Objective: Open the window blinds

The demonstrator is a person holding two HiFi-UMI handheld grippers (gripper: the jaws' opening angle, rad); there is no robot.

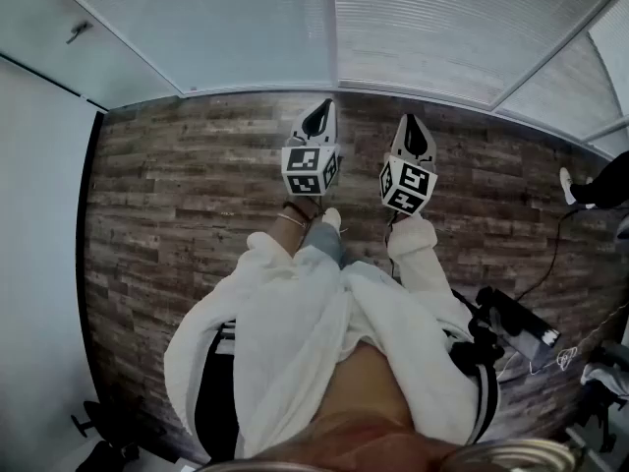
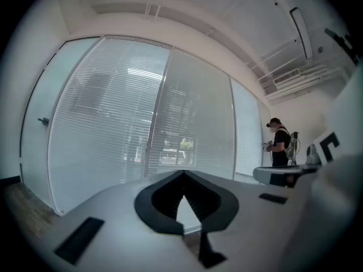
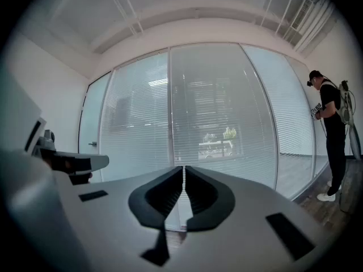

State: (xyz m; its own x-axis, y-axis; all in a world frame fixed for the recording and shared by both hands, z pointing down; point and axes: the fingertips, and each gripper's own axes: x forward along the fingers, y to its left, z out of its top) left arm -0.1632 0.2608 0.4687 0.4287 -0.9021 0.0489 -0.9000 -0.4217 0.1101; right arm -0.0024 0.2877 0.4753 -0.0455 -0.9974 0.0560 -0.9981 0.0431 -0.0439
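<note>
— Black jaws on the left gripper point(image 2: 182, 174) are pressing together at their tips, gripping nothing.

— And the right gripper point(image 3: 184, 169)?

— Its jaws are sitting almost together too, with only a thin slit showing and nothing between them. Both grippers are pointing level at the window blinds point(image 3: 215, 112), apart from them.

— Where are the blinds hanging?

— They are covering the glass panes straight ahead of both grippers, slats lowered all the way down. Greenery and a pale vehicle are showing faintly through them.

— Anything else near the blinds?

— Wood-look floor point(image 1: 177, 195) is running up to their foot. A door handle point(image 2: 43, 120) is sticking out to the left of the blinds, and another person point(image 3: 332, 123) is standing close to their right end.
</note>
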